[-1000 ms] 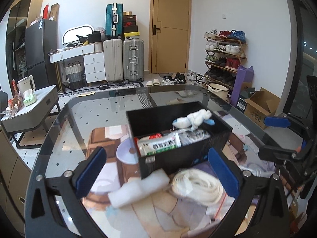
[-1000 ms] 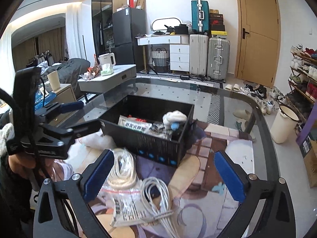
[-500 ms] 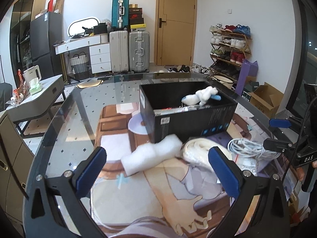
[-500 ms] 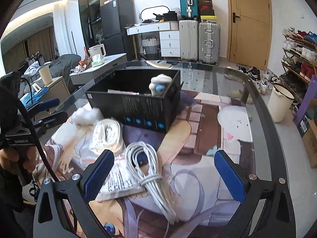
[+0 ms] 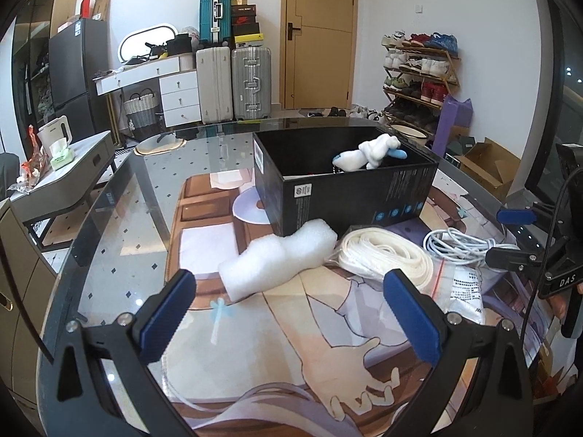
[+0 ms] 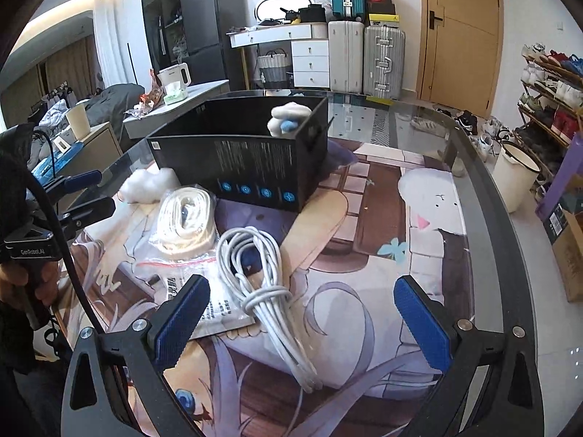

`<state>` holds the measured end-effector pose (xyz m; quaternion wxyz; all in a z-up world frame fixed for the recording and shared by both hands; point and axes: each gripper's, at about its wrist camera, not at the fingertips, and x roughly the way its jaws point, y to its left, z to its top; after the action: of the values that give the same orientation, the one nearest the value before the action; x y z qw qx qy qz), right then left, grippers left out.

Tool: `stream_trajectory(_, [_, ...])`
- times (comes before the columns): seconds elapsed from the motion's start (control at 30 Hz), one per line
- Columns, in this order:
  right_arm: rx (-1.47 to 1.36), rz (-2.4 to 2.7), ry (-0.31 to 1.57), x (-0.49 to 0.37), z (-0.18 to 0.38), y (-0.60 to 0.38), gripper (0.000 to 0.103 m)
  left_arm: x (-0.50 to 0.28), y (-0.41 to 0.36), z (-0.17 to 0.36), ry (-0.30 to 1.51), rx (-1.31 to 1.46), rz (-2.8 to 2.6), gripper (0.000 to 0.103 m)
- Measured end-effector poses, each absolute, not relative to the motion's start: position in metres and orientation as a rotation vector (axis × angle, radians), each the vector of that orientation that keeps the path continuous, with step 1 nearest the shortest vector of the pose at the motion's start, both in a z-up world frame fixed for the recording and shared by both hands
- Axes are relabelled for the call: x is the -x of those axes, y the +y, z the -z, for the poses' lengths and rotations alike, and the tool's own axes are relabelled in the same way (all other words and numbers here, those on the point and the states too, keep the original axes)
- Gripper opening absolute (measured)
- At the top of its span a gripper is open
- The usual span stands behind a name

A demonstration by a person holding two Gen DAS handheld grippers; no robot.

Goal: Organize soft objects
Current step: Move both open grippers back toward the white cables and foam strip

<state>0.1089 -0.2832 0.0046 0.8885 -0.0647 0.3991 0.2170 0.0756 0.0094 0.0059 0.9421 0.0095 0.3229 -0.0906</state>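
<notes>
Tongs come first in both views: the left tongs [image 5: 288, 311] and the right tongs [image 6: 304, 318] both stand spread wide, blue pads empty, hovering above the round glass counter [image 5: 120, 225]. Just beyond the left pair lies a white crinkled foam roll [image 5: 278, 260], its far end touching the black rectangular cardboard box [image 5: 349, 196]. Beside it rests a coiled cream fabric strap [image 5: 386, 258] on a clear zip bag [image 6: 189, 276] — and a bundled white cable [image 6: 255, 266] lies nearest the right pair. Farther back, a white-and-blue plush toy [image 5: 368, 153] sits atop the box's contents.
</notes>
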Motion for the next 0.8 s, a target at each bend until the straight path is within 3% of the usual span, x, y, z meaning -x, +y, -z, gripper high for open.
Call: stream_trajectory(0.8, [0.156,-0.404,0.909,-0.123,0.015,-0.275,0.102,-0.079,0.014,0.001,0.692,0.001,0.194,0.103])
